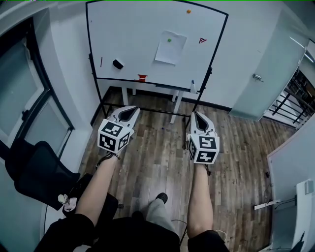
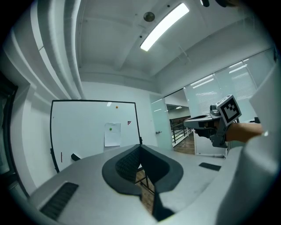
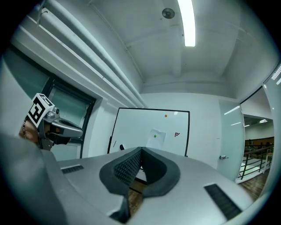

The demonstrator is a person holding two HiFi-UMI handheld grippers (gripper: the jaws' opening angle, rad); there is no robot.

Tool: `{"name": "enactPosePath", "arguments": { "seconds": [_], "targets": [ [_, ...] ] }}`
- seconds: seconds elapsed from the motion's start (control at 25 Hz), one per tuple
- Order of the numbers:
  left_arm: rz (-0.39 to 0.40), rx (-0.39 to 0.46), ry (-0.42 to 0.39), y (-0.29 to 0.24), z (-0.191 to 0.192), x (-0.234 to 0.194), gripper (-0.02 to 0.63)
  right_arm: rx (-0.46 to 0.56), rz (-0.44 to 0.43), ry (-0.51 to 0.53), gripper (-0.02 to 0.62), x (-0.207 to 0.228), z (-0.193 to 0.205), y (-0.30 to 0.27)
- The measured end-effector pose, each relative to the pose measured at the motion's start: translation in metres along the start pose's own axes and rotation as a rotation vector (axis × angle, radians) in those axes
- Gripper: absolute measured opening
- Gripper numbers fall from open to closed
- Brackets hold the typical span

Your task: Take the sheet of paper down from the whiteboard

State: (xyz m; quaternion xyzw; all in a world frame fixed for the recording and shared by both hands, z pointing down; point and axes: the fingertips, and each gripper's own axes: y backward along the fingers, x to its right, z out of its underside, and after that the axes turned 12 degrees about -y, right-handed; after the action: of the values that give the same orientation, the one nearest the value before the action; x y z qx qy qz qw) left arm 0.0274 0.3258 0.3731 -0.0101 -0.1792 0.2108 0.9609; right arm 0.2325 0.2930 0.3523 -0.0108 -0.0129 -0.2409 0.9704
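Inspection finds the sheet of paper point(image 1: 171, 47) on the whiteboard point(image 1: 128, 39), right of centre in the upper half. It is held near its top edge by a single green magnet point(image 1: 169, 40), and the lower part hangs free against the board face. An orange magnet point(image 1: 188, 11) sits apart near the top rail and holds nothing. A black eraser point(image 1: 118, 64) clings to the board lower left of the sheet, clear of it. The board stands on a frame at the far side of the wooden floor point(image 1: 157, 162). The left gripper point(image 1: 132, 112) and right gripper point(image 1: 197, 118) are held level and side by side, both aimed at the board and well apart from it. Each gripper view shows its jaws pressed together with nothing between them. This posture appears to be one for approach, not for work, since nothing is yet within reach. In my judgement the jaws must part before any grip. The free lower edge is the likely hold, because the magnet alone fixes the sheet. A hard pull against that magnet could tear the paper.
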Motion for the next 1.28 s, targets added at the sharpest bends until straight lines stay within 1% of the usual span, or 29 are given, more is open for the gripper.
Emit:
{"name": "enactPosePath", "arguments": {
  "seconds": [0.24,0.6,0.8,1.08,1.28],
  "targets": [
    [-0.005,-0.003,0.013,-0.061,0.017,-0.028,0.020,0.011,-0.021,-0.004,0.020,0.022,0.008,-0.064],
    [-0.021,-0.014,0.000,-0.185,0.017,-0.084,0.020,0.013,-0.047,0.014,0.020,0.082,-0.002,-0.190],
    [-0.037,-0.029,-0.002,-0.243,0.017,-0.109,0.020,0.009,-0.062,0.014,0.020,0.114,-0.007,-0.246],
    [-0.054,-0.059,0.007,-0.303,0.030,-0.130,0.020,0.015,-0.087,0.003,0.020,0.146,-0.006,-0.300],
    [-0.072,-0.075,0.013,-0.333,0.035,-0.149,0.020,0.004,-0.114,-0.002,0.020,0.155,-0.001,-0.337]
  ]
}}
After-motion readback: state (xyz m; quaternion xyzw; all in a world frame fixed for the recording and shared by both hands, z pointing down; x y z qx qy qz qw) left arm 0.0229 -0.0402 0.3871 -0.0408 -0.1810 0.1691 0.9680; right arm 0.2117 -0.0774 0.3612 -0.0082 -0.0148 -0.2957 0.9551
